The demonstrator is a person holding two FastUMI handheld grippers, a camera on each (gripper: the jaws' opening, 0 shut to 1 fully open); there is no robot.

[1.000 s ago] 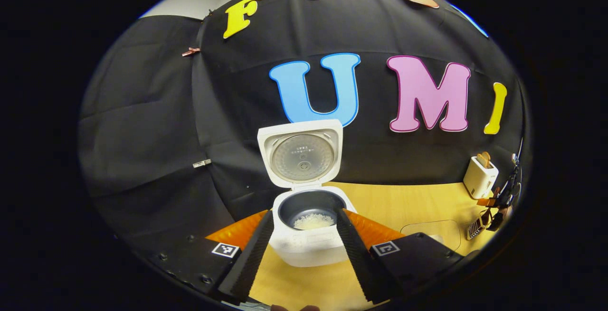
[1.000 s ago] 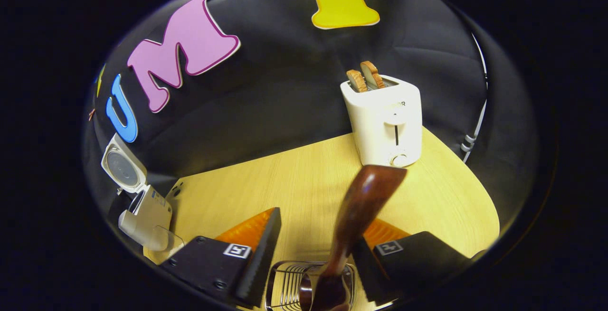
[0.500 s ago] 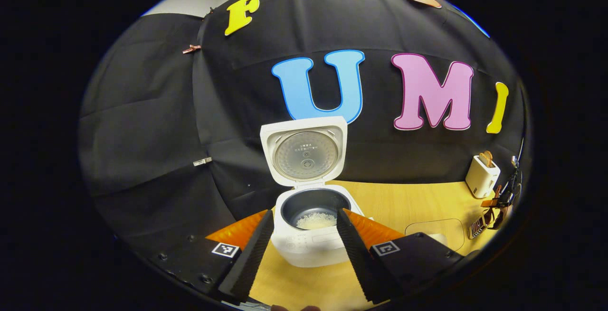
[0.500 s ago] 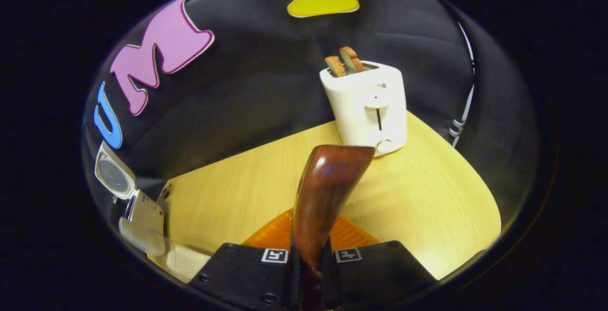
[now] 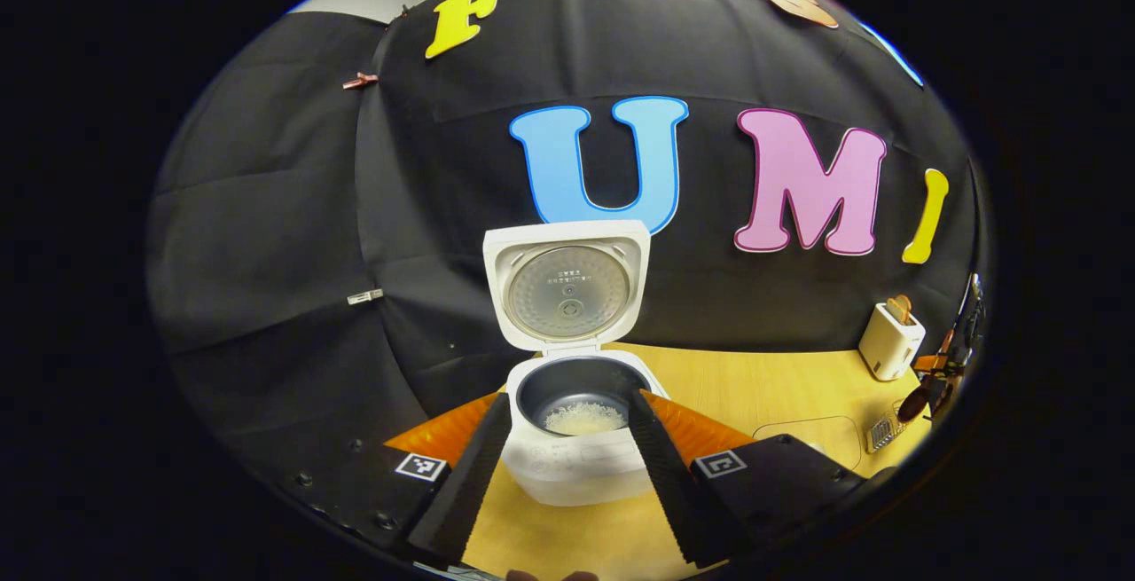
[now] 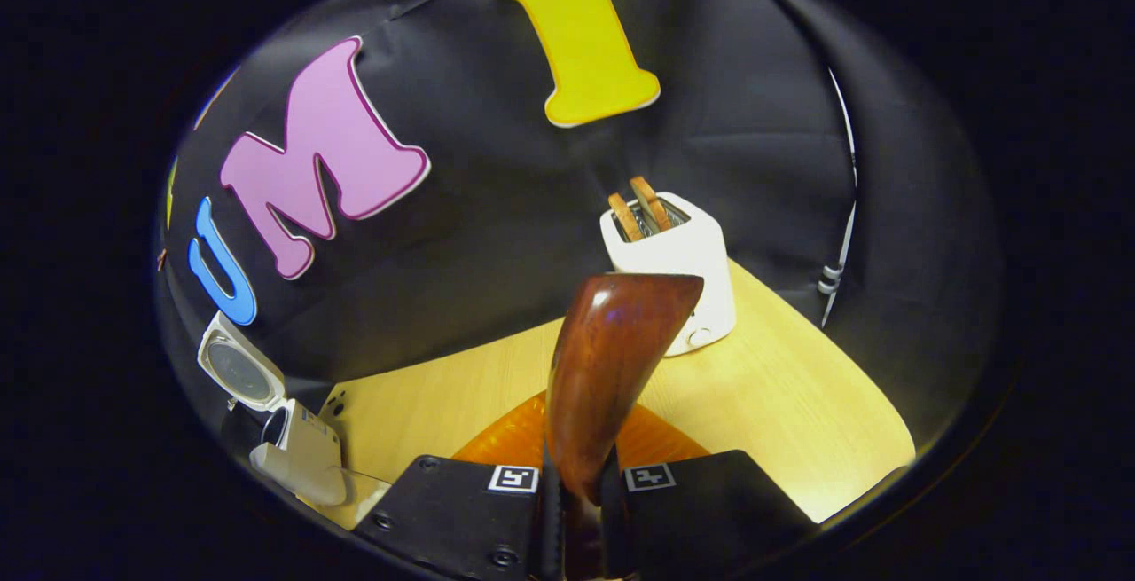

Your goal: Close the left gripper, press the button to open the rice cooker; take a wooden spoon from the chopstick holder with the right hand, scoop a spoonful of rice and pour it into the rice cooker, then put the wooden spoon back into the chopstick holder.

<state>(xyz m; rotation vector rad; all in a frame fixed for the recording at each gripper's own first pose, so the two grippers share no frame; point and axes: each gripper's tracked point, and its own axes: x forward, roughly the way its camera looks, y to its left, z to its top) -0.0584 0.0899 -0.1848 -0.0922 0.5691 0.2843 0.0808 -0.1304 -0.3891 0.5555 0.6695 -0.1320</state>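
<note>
The right hand-held gripper (image 6: 576, 510) is clamped on the wooden spoon (image 6: 612, 359), raised over the bench (image 6: 798, 404); the left hand-held gripper (image 5: 567, 466) stands open before the rice cooker (image 5: 576, 439), lid up, rice inside. The step in hand seems to be fetching the spoon, so next comes scooping rice without tilting.

rice cooker (image 5: 581, 439) lower centre on table (image 5: 754, 386) | rice (image 5: 585, 420) in pot | toaster (image 5: 889, 341) far right | wooden spoon (image 6: 612, 359) before toaster, right gripper view

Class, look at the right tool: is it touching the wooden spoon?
Touching. In the right gripper view, the right tool has both fingers clamped against the wooden spoon handle.
</note>
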